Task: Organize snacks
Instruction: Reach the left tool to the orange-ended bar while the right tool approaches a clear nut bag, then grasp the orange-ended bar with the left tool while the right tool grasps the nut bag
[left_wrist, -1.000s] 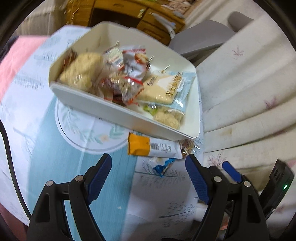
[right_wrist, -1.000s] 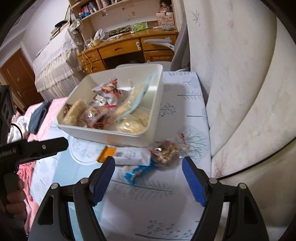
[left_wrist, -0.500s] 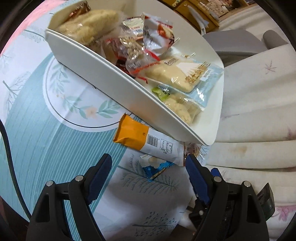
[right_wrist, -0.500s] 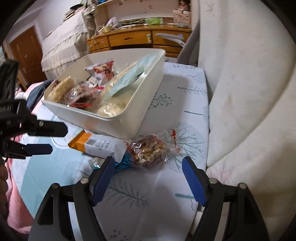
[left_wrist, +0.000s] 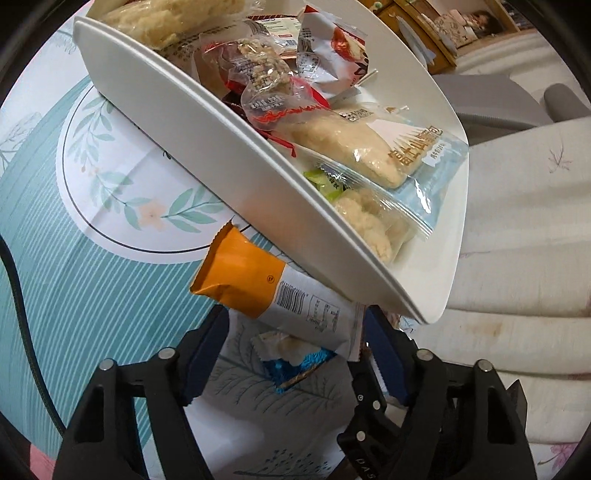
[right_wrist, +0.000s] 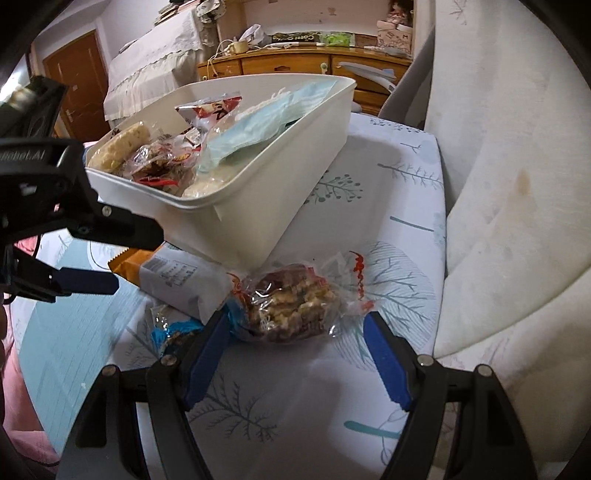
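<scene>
White tub (left_wrist: 229, 122) of snacks hides part of the orange-white packet (left_wrist: 273, 295). Left gripper (left_wrist: 295, 339): jaws just narrowed, straddling the packet, now nearer. Right gripper (right_wrist: 295, 343): jaws apart around the nut bar (right_wrist: 291, 302) on the bench (right_wrist: 388, 221).

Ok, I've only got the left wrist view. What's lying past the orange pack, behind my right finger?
Observer: A clear-wrapped nut snack lies on the table, just off the bin corner.
Operator: Has the right gripper got it?
Observer: No. The right gripper is open, with its fingers either side of the snack and no squeeze showing.
</scene>
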